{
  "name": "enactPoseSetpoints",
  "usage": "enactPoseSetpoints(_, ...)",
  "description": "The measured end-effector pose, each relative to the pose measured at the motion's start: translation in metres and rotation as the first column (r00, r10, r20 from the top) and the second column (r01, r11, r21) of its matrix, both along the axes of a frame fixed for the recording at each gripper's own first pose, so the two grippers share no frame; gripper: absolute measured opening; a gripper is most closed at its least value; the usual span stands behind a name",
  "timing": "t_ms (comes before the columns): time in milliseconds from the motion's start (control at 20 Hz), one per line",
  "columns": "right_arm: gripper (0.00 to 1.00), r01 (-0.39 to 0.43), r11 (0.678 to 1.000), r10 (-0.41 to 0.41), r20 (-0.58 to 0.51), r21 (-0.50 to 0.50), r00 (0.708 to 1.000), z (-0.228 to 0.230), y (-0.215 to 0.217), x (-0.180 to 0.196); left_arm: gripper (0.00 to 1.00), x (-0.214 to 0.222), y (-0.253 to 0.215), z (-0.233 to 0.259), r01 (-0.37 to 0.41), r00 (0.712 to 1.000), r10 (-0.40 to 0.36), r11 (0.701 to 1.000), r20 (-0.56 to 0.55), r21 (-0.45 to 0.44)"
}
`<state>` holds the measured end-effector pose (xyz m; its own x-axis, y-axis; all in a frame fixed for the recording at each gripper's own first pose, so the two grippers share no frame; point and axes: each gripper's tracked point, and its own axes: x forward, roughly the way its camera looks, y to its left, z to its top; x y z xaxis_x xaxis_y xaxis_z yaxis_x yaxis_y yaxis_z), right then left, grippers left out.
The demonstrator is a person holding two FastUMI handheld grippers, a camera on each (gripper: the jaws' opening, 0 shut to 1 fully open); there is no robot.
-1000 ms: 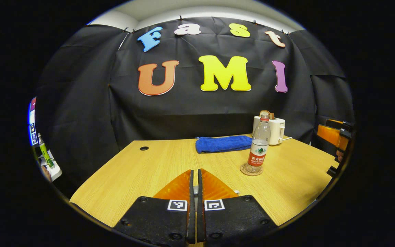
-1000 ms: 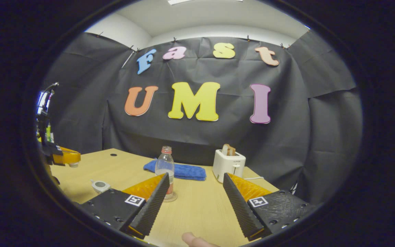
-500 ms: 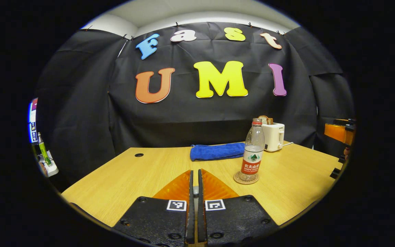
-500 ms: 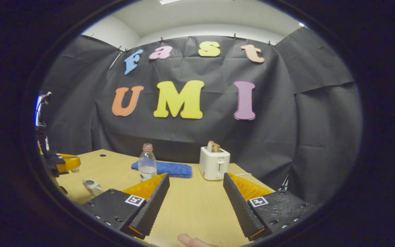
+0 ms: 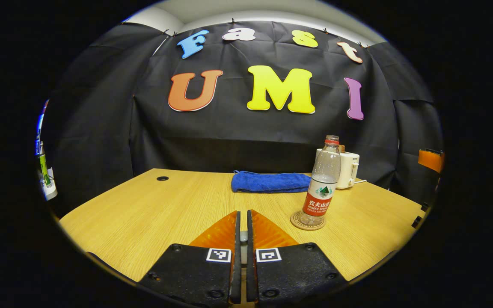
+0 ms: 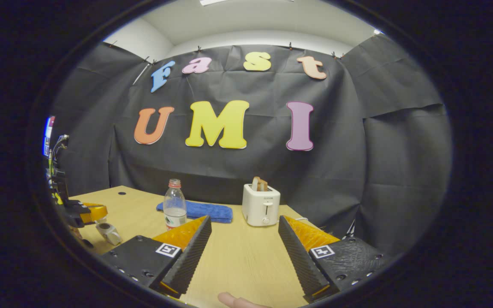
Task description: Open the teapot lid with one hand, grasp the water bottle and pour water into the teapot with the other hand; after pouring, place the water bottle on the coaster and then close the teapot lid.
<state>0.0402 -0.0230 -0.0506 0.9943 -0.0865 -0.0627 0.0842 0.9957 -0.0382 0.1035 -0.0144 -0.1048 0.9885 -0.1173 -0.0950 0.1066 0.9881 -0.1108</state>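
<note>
Both views are evenly lit from above; in the right gripper view a bright ceiling light (image 6: 212, 2) glows at the top edge. The pale wooden counter (image 5: 152, 214) shows a soft sheen and faint shadows. Fisheye distortion bends its edges. The clear plastic water bottle (image 5: 322, 182) looks sharp, with small highlights; the rims darken.

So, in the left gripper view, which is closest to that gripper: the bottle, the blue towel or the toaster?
1. Water bottle, right of centre, on its coaster.
2. Blue towel, behind it, mid-table.
3. Toaster, far right, partly behind the bottle.
</note>
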Motion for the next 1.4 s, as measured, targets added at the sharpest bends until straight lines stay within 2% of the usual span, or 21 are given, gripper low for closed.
enactPoseSetpoints(100,0.94,-0.003,0.999,0.004,-0.013,0.033,1.000,-0.003,-0.001,0.001,0.07,0.001,0.002,-0.006,-0.009,1.000,0.009,1.000,-0.003,0.015)
enactPoseSetpoints(150,0.96,0.006,0.999,-0.005,-0.018,0.039,1.000,-0.005,-0.006,0.002,0.07,0.000,0.004,-0.008,-0.017,1.000,0.017,1.000,0.000,0.018)
enactPoseSetpoints(300,0.94,0.013,0.999,-0.012,-0.036,0.044,0.999,-0.011,-0.006,0.005,0.07,0.001,0.002,-0.012,0.003,1.000,-0.002,1.000,-0.007,0.019)
enactPoseSetpoints(450,0.96,0.026,1.000,-0.026,-0.047,0.014,0.999,-0.016,-0.008,0.008,0.08,0.000,0.001,-0.013,0.011,1.000,-0.010,1.000,-0.010,0.026)
enactPoseSetpoints(500,0.94,0.026,1.000,-0.025,-0.049,0.010,0.999,-0.017,-0.007,0.008,0.08,0.000,0.001,-0.012,0.010,1.000,-0.009,1.000,-0.008,0.028)
enactPoseSetpoints(1350,0.96,-0.004,1.000,0.003,-0.058,-0.007,0.998,-0.020,0.004,0.007,0.10,0.001,0.000,-0.016,0.012,1.000,-0.011,0.999,-0.026,0.043)
enactPoseSetpoints(1400,0.94,-0.005,1.000,0.005,-0.057,-0.008,0.998,-0.019,0.005,0.006,0.10,0.001,-0.001,-0.016,0.013,1.000,-0.011,0.999,-0.026,0.043)
